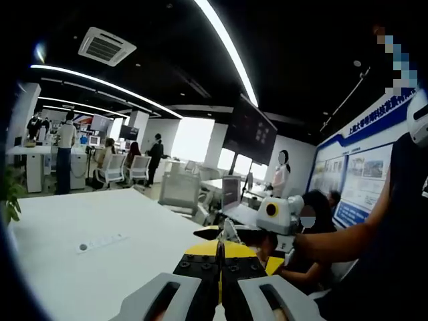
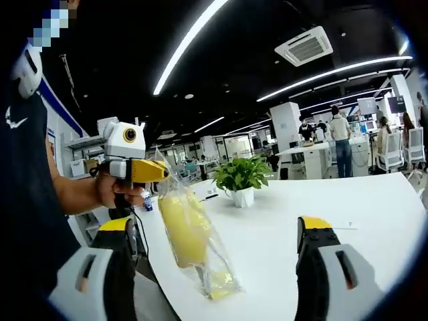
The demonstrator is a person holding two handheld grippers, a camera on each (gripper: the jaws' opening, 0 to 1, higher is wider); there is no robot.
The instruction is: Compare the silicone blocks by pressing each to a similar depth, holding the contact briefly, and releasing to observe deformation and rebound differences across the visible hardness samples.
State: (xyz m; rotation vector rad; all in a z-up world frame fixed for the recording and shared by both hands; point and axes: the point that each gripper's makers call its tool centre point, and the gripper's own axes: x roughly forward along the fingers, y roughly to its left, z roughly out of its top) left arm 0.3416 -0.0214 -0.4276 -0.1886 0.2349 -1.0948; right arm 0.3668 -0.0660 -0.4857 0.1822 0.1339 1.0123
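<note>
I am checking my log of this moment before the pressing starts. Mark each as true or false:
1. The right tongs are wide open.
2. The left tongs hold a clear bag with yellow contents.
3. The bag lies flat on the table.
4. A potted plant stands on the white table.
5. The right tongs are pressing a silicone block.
1. True: the right tongs are spread wide.
2. True: the left tongs pinch the top of the clear bag.
3. False: it hangs down from the left tongs.
4. True: the potted plant stands on the white table.
5. False: they are open and grip nothing.
</note>
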